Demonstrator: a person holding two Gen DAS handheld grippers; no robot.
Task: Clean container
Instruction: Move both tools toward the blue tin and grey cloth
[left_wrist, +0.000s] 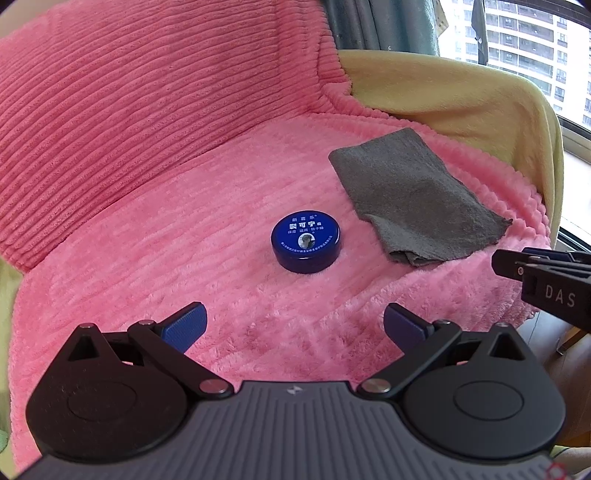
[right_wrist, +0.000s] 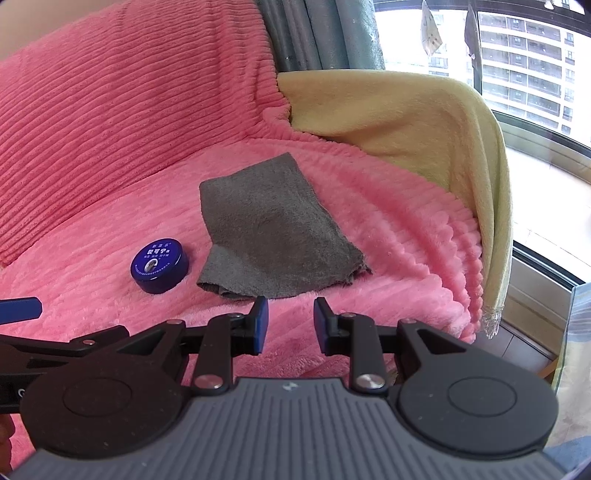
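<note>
1. Pink ribbed plush blanket (left_wrist: 155, 206) covers the seat and back of a sofa and carries everything else.
2. Pale yellow fleece throw (left_wrist: 461, 99) drapes over the sofa's arm on the window side, its edge tucked under the pink blanket.
3. Grey cleaning cloth (left_wrist: 417, 199), folded into a rough rectangle, lies flat on the seat near that arm; in the right wrist view its near edge (right_wrist: 273, 229) sits just ahead of the right fingertips.
4. The left gripper (left_wrist: 295, 325) hovers over the front of the seat, its jaws spread wide and holding nothing; the blue pads (left_wrist: 184, 326) frame bare blanket.
5. The right gripper (right_wrist: 290, 321) hangs beside it, over the seat's front edge, jaws parted by a narrower gap and also empty; its black body shows at the right edge of the left wrist view.
6. The blue round container (left_wrist: 306, 243), a small lidded tin with white Chinese lettering on top, stands upright on the blanket, just beside the cloth without touching it, ahead of the left gripper and untouched.
</note>
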